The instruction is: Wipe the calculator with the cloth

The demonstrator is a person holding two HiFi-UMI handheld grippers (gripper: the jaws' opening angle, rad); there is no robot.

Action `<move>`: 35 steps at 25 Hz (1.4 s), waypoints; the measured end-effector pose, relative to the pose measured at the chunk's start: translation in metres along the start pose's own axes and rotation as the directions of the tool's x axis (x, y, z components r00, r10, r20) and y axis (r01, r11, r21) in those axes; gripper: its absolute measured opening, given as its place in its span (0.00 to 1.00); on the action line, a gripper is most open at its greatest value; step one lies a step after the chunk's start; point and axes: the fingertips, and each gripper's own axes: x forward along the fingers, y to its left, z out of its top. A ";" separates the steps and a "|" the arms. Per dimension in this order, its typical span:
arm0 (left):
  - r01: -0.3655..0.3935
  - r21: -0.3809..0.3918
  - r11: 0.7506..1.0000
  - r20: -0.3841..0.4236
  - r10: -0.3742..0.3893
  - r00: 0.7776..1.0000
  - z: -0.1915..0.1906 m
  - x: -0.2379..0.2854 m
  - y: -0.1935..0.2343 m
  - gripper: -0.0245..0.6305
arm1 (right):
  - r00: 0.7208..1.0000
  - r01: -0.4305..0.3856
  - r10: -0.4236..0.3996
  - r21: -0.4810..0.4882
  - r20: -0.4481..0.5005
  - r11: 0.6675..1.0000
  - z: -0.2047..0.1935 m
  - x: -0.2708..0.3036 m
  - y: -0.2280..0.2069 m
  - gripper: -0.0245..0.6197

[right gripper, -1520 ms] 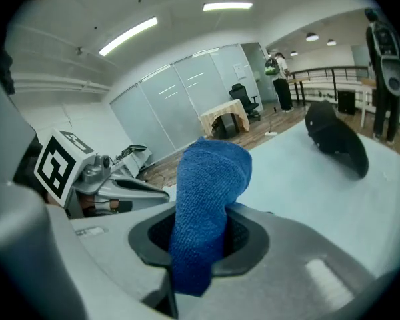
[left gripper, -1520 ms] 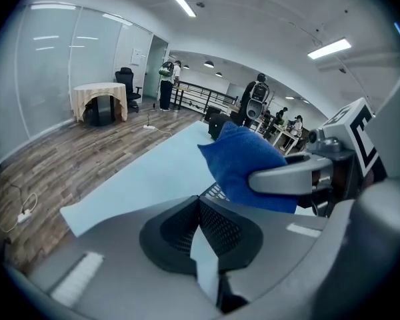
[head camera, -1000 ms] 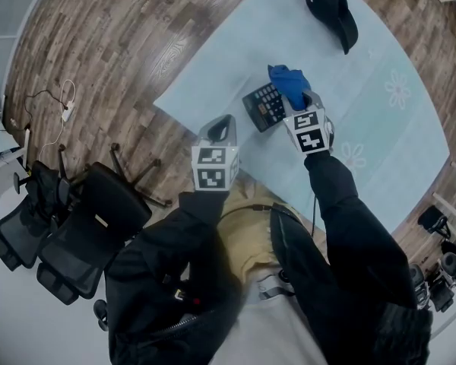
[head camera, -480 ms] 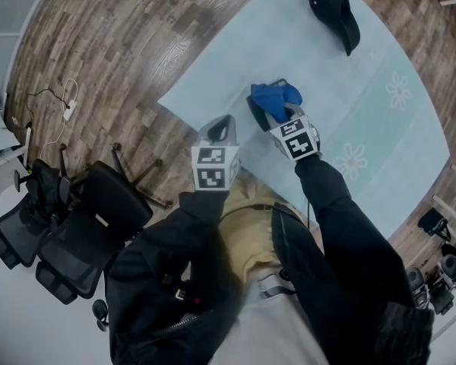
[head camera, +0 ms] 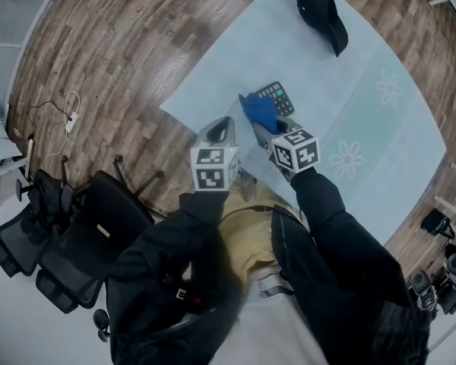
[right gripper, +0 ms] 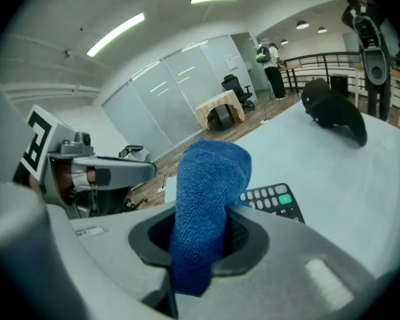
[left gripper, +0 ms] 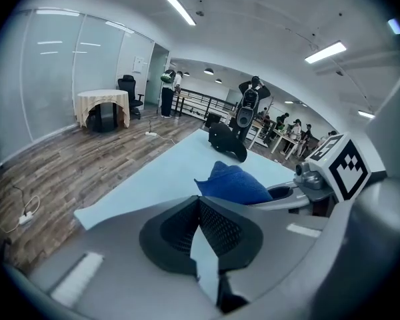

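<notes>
A dark calculator (head camera: 277,96) lies on the pale blue table (head camera: 380,150), its near end hidden under a blue cloth (head camera: 258,111). My right gripper (head camera: 267,125) is shut on that cloth and holds it over the calculator's near left part. In the right gripper view the cloth (right gripper: 207,205) stands up between the jaws, with the calculator's keys (right gripper: 273,202) just behind it. My left gripper (head camera: 223,125) hovers at the table's near edge, left of the cloth, shut and holding nothing. From the left gripper view the cloth (left gripper: 230,182) sits just beyond the closed jaws.
A black cap (head camera: 323,14) lies at the table's far side. Black office chairs (head camera: 68,226) stand on the wood floor to the left, and a white cable (head camera: 68,112) lies there. The table's left edge (head camera: 205,67) runs diagonally.
My right gripper has dragged the cloth leftward and nearer across the calculator, so the calculator's far keys now show. The left gripper has stayed where it was.
</notes>
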 end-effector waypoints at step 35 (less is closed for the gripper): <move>0.083 0.193 0.978 0.313 -0.141 0.939 0.160 -0.057 -0.093 0.02 | 0.769 0.361 -0.233 -0.104 0.596 0.927 0.178 -0.197 0.034 0.16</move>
